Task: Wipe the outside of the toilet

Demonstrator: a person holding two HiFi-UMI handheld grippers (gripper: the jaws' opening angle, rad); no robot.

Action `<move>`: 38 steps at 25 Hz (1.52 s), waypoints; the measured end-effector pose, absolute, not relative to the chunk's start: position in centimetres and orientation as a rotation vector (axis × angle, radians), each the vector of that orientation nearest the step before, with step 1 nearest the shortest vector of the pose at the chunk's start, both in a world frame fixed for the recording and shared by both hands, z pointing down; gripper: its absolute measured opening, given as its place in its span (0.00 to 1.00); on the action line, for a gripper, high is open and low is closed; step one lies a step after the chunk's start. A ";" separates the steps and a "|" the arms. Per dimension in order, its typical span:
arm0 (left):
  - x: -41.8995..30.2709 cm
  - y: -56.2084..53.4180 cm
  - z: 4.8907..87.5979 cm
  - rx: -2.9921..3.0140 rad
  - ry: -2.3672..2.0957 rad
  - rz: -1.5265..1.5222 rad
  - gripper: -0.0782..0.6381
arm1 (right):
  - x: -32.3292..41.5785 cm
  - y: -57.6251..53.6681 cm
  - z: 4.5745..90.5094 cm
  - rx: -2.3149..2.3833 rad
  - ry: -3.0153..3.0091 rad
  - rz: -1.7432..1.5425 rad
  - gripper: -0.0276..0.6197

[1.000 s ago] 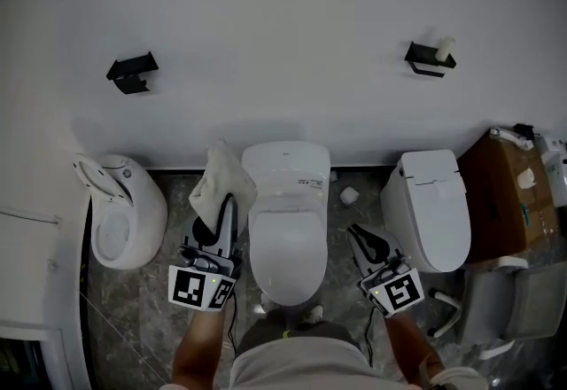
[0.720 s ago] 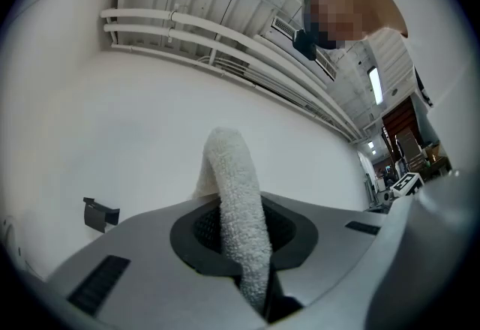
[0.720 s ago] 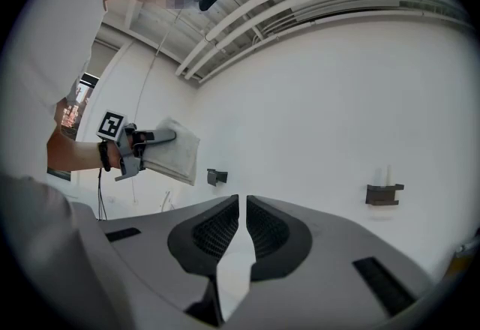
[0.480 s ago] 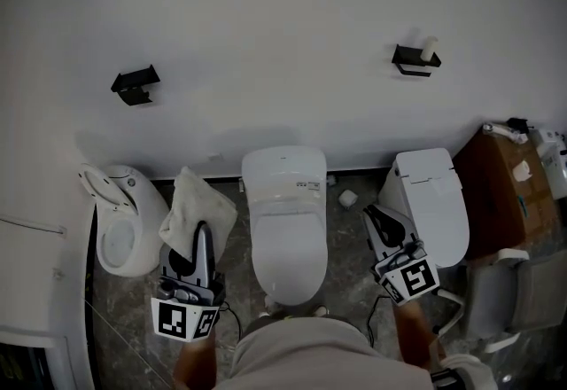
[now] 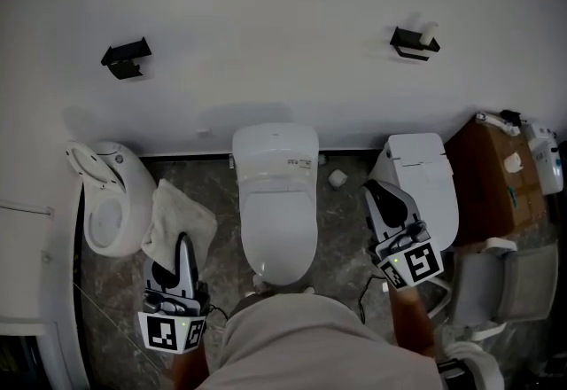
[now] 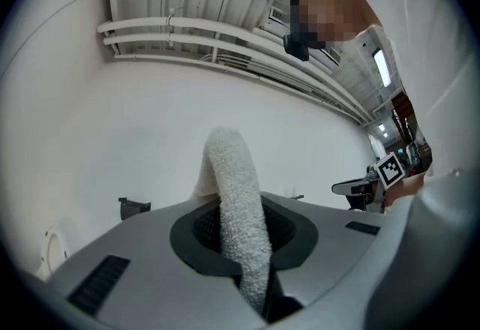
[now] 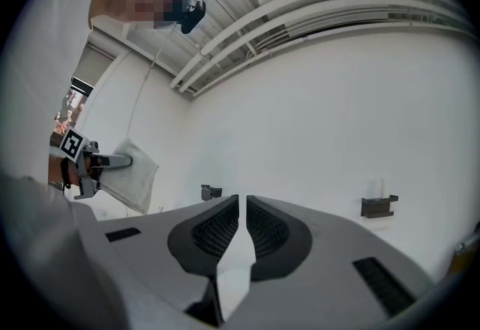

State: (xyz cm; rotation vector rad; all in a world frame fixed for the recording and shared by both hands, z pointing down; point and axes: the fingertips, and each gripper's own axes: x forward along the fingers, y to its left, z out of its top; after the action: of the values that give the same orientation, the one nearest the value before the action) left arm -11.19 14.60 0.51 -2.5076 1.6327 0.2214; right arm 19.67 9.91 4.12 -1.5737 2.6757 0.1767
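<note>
A white toilet (image 5: 275, 202) with its lid down stands against the wall at the middle of the head view. To its left, over the dark floor, my left gripper (image 5: 182, 243) is shut on a white terry cloth (image 5: 177, 220) that hangs apart from the toilet. In the left gripper view the cloth (image 6: 238, 201) stands up from between the jaws of the left gripper (image 6: 238, 235). My right gripper (image 5: 377, 193) hovers at the toilet's right with nothing in it. In the right gripper view the right gripper (image 7: 242, 208) has its jaws almost touching.
A white bowl with a raised lid (image 5: 108, 202) stands at the left and a second toilet (image 5: 423, 180) at the right. Past that sit a cardboard box (image 5: 487, 180) and a grey seat (image 5: 505, 286). A paper roll (image 5: 337, 177) lies on the floor. Black holders (image 5: 124, 56) (image 5: 413, 41) hang on the wall.
My left gripper has drawn down and to the left with the cloth, away from the toilet's side. The right gripper has shifted slightly right and up.
</note>
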 end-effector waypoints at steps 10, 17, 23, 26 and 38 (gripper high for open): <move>-11.6 13.1 0.9 -2.544 1.607 0.287 0.19 | 17.4 9.9 5.7 -1.583 2.681 0.122 0.13; -12.0 12.8 0.8 -2.555 1.579 0.299 0.19 | 16.2 10.2 6.6 -1.580 2.670 0.089 0.13; -13.4 12.7 1.2 -2.549 1.604 0.298 0.19 | 15.4 10.0 6.7 -1.592 2.677 0.086 0.13; -14.1 12.5 1.6 -2.554 1.612 0.304 0.19 | 14.3 9.8 6.4 -1.571 2.688 0.108 0.13; -15.6 11.7 1.7 -2.558 1.617 0.336 0.19 | 12.2 8.7 6.0 -1.549 2.709 0.135 0.13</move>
State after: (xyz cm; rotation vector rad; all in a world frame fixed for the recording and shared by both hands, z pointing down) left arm -15.60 11.69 1.66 -2.5584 1.6168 0.3356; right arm 12.22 8.73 5.97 -1.5495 2.7094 0.1349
